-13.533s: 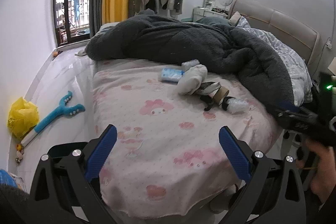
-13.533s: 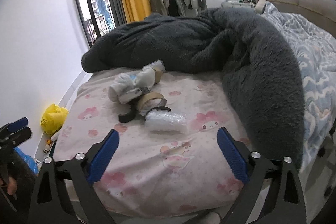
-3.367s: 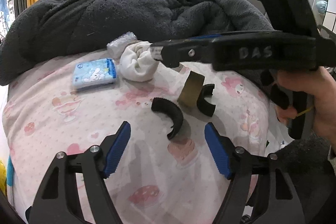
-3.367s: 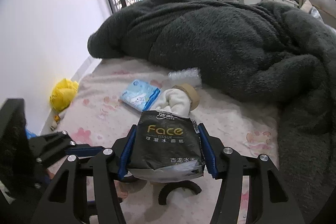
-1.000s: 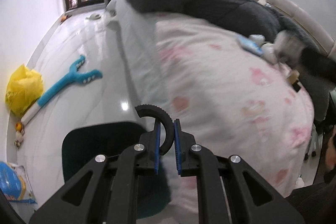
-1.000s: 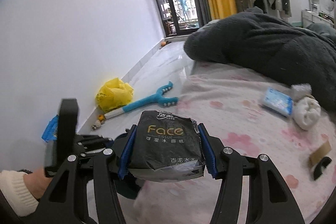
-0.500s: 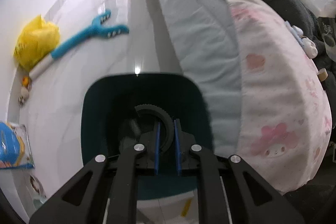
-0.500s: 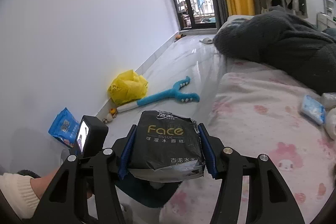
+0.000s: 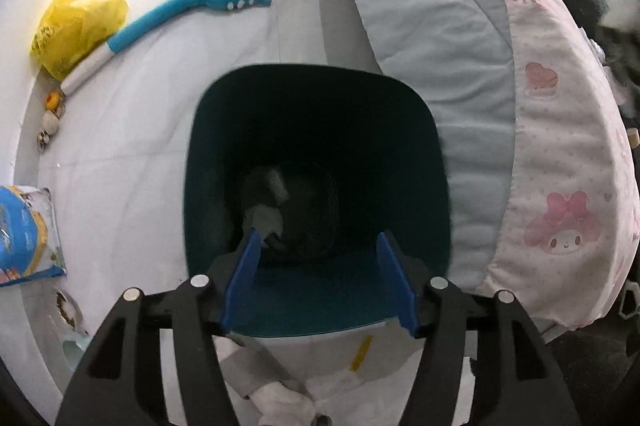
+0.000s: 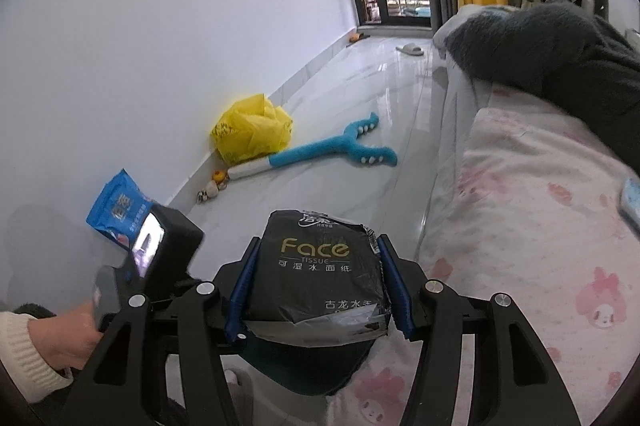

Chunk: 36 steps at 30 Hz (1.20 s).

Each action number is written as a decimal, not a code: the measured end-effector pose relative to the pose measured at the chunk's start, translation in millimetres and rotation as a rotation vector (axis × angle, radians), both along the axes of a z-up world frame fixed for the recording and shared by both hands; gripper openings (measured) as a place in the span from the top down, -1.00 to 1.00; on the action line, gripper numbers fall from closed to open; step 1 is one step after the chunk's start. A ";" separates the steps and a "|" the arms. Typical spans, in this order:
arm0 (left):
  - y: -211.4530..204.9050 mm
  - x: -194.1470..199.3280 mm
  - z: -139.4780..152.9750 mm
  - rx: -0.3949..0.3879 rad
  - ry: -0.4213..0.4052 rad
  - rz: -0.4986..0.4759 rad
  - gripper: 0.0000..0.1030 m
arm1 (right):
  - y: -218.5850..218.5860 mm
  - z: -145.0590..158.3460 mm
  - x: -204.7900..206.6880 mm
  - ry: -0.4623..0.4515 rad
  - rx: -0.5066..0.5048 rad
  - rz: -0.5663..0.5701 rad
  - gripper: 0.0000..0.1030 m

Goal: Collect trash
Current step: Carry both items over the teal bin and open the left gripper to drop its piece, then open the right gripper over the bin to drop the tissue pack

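Observation:
In the left wrist view, my left gripper is open and empty, right above the mouth of a dark teal trash bin that stands on the floor beside the bed. Pale scraps of trash lie at the bin's dark bottom. In the right wrist view, my right gripper is shut on a black "Face" tissue pack, held over the bin's edge next to the bed. The left gripper's body shows at lower left, in a hand.
The bed with a pink patterned sheet lies to the right, a dark grey blanket on it. On the floor by the wall are a yellow bag, a blue foam toy, a blue packet and small toys.
My left gripper has opened and the black curved piece it held is gone from its jaws. The right gripper has swung further left with the tissue pack.

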State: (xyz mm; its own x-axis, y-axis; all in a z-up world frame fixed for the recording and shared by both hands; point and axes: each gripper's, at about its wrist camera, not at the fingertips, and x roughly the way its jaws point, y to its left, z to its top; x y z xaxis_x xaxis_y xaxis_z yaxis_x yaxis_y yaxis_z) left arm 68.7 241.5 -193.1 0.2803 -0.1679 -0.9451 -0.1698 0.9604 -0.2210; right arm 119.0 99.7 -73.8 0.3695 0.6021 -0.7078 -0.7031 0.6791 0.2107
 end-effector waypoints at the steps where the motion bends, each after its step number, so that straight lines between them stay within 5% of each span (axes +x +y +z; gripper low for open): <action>1: 1.3 -1.5 3.2 0.004 -0.012 -0.005 -0.27 | 4.2 -2.8 -0.4 0.006 -0.005 0.002 -0.12; 7: 13.6 -8.7 27.8 0.031 -0.109 0.005 -0.64 | 25.4 -22.6 -0.3 0.041 -0.050 0.009 -0.12; 21: 60.0 -27.4 83.6 0.055 -0.377 0.133 -0.82 | 59.4 -78.0 10.0 0.158 -0.168 -0.013 -0.12; 30: 55.4 -36.6 127.3 0.127 -0.549 0.118 -0.87 | 83.7 -117.0 3.4 0.175 -0.295 0.038 -0.12; 36: 46.0 -37.3 145.4 0.097 -0.625 0.102 -0.88 | 90.6 -127.9 -3.7 0.163 -0.368 0.082 -0.13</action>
